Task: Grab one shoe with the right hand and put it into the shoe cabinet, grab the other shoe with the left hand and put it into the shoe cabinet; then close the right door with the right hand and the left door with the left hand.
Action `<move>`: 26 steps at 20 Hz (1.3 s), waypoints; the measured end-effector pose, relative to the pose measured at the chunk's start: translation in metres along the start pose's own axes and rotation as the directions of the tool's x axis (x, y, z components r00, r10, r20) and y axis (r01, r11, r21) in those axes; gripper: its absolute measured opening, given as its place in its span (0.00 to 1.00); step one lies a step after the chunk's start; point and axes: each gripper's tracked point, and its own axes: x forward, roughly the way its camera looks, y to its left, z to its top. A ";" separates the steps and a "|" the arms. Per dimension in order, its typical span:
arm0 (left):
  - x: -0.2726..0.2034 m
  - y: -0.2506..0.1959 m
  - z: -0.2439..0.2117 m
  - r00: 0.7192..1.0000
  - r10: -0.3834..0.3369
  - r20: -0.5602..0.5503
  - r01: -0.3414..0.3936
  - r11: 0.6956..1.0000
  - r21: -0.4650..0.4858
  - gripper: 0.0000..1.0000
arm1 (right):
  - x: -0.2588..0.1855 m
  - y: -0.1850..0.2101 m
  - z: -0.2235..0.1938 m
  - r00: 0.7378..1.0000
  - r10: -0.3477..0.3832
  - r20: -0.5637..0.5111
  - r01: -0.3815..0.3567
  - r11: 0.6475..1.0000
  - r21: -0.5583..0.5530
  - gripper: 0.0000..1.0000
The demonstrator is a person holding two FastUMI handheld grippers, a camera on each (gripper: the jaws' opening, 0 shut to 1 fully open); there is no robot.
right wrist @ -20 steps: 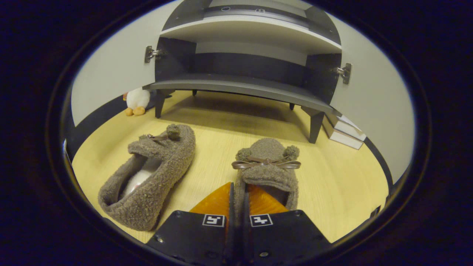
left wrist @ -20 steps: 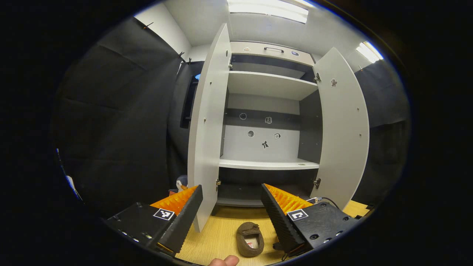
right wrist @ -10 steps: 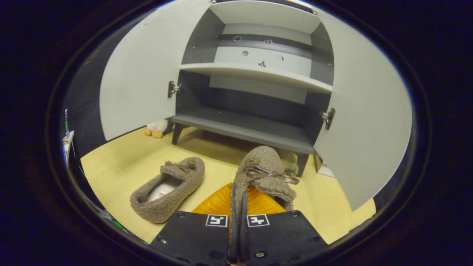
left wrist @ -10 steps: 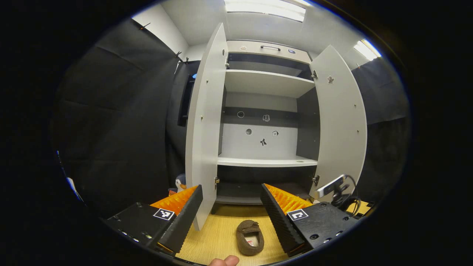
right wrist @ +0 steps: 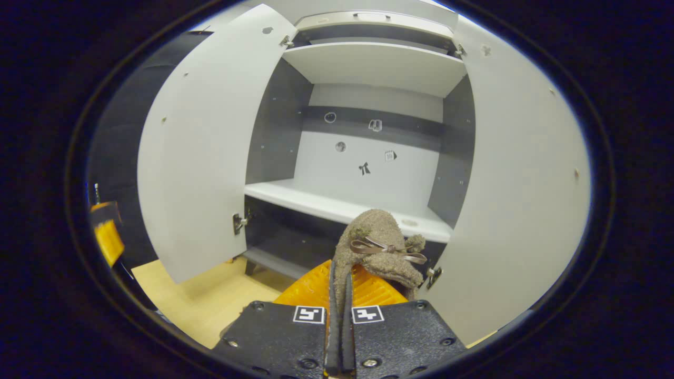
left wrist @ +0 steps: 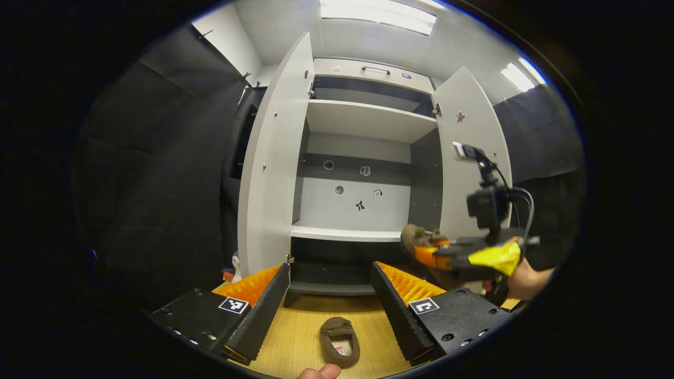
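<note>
My right gripper point(right wrist: 339, 273) is shut on the side wall of a fuzzy brown shoe with a bow point(right wrist: 379, 247), held in the air in front of the open shoe cabinet point(right wrist: 368, 205). The left gripper view shows that right gripper point(left wrist: 463, 255) with the shoe point(left wrist: 413, 237) near the middle shelf point(left wrist: 347, 232), at the cabinet's right side. The other brown shoe point(left wrist: 339, 342) lies on the wooden floor point(left wrist: 295, 337). My left gripper point(left wrist: 331, 284) hangs open above it, holding nothing. Both doors, left point(left wrist: 268, 173) and right point(left wrist: 471, 168), stand wide open.
A person's hand point(left wrist: 521, 279) holds the right gripper. A fingertip point(left wrist: 318, 372) shows at the bottom of the left gripper view. A small plush toy point(left wrist: 234, 263) sits on the floor left of the cabinet. The cabinet has an upper shelf point(left wrist: 368, 118) and a dark bottom shelf point(right wrist: 284, 247).
The right gripper lifted its shoe off the floor up to the level of the middle shelf and came into the left gripper view. The left gripper stayed open and barely moved.
</note>
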 end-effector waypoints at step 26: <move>-0.005 0.022 -0.011 0.998 0.051 -0.027 -0.051 0.999 0.006 0.95 | 0.218 -0.057 0.045 0.924 -0.136 -0.357 0.138 0.990 -0.018 0.14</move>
